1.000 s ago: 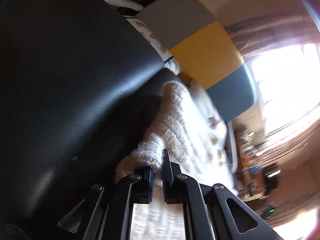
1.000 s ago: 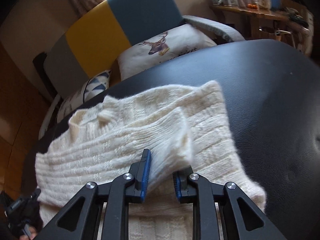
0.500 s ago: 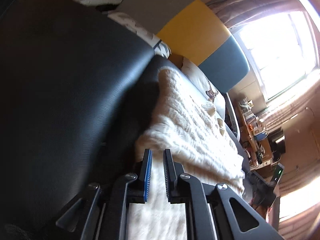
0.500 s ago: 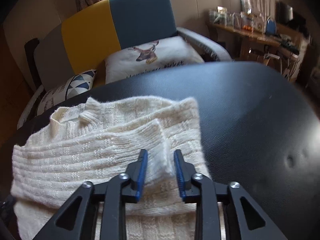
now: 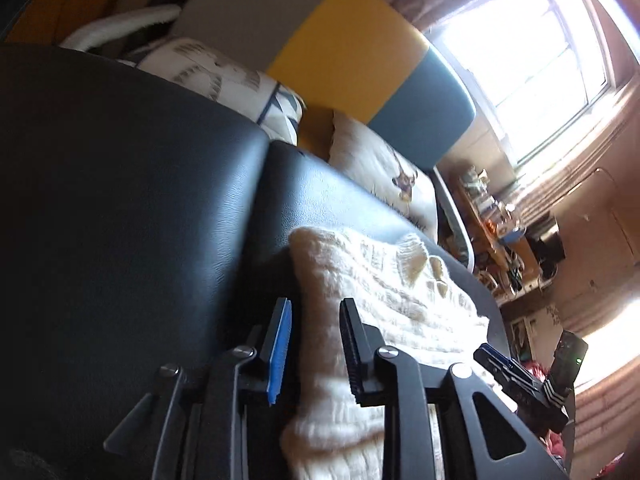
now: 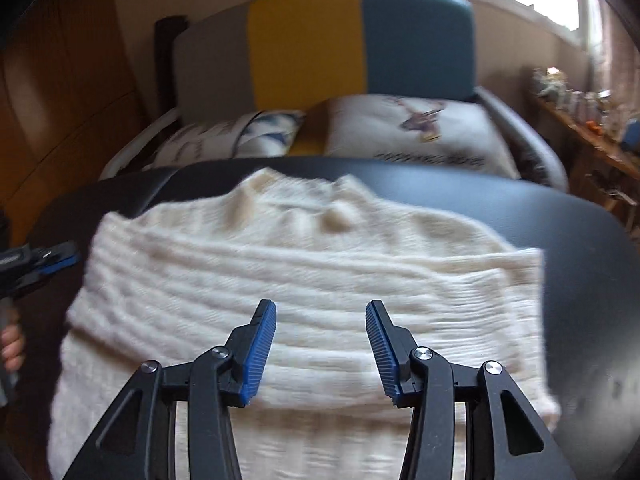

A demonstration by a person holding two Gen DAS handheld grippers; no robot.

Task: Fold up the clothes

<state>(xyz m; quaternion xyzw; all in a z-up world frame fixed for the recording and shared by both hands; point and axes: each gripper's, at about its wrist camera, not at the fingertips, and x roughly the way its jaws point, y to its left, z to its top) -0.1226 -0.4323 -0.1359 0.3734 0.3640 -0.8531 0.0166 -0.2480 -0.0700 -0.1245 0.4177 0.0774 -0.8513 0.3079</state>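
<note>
A cream knit sweater (image 6: 312, 264) lies on a black leather surface (image 6: 580, 240), its sleeves folded across the body. In the right wrist view my right gripper (image 6: 320, 308) hovers open over the lower middle of the sweater, holding nothing. In the left wrist view my left gripper (image 5: 314, 320) is open at the sweater's (image 5: 384, 292) left edge, and that edge runs loosely between the fingers. The left gripper (image 6: 44, 260) also shows at the far left of the right wrist view. The right gripper (image 5: 508, 364) appears beyond the sweater in the left wrist view.
Behind the black surface stands a sofa (image 6: 360, 40) with grey, yellow and teal back panels and two printed cushions (image 6: 420, 128). A cluttered wooden shelf (image 6: 592, 128) runs along the right. A hand (image 6: 12, 348) holds the left tool. Bare black leather (image 5: 120, 200) lies left of the sweater.
Both grippers have opened and let go of the knit. The folded sleeve now lies flat across the sweater's body. The right gripper has pulled back toward the sweater's lower middle.
</note>
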